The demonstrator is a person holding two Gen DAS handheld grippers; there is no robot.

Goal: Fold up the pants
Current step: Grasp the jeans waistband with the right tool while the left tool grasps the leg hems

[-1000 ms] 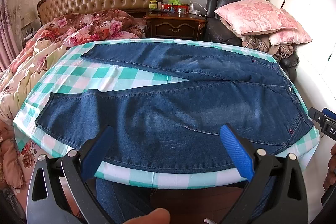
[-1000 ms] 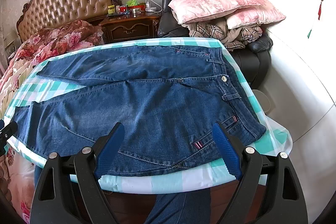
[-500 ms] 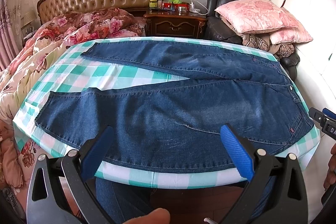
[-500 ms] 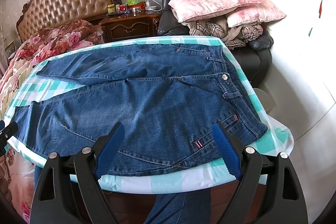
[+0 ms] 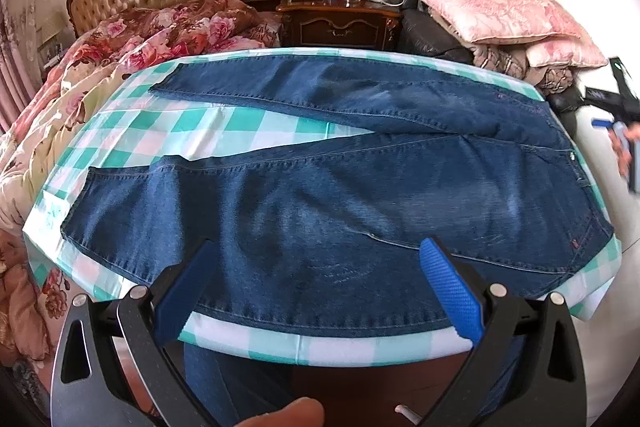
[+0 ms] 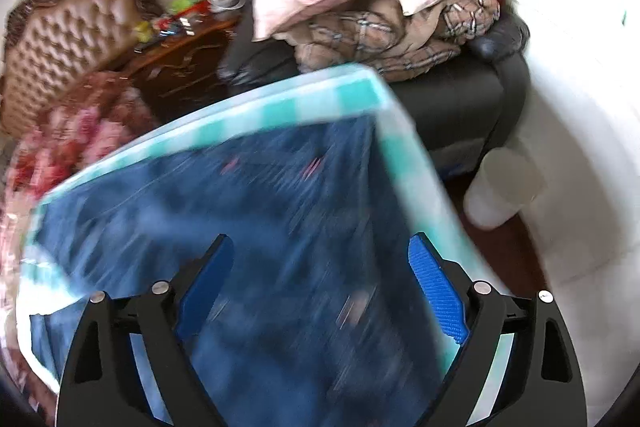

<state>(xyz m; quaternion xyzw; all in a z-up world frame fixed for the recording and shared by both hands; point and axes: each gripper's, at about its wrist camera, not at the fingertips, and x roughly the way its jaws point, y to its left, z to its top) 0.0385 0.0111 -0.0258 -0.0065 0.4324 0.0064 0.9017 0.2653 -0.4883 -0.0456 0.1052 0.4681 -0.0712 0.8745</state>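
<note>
Your dark blue denim pants (image 5: 320,187) lie flat on the green-and-white checked tablecloth (image 5: 224,131), legs splayed so one can fold over. Your left gripper (image 5: 316,291) and right gripper (image 6: 320,291) both hover with jaws apart, empty.

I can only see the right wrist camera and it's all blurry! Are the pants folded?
Observer: No. The left wrist view shows the jeans flat, with the legs spread apart.
Operator: What's between the legs?
Observer: Bare checkered tablecloth.
Operator: Is the other gripper grabbing them?
Observer: No. The left gripper is over the near leg, jaws open, holding nothing.
</note>
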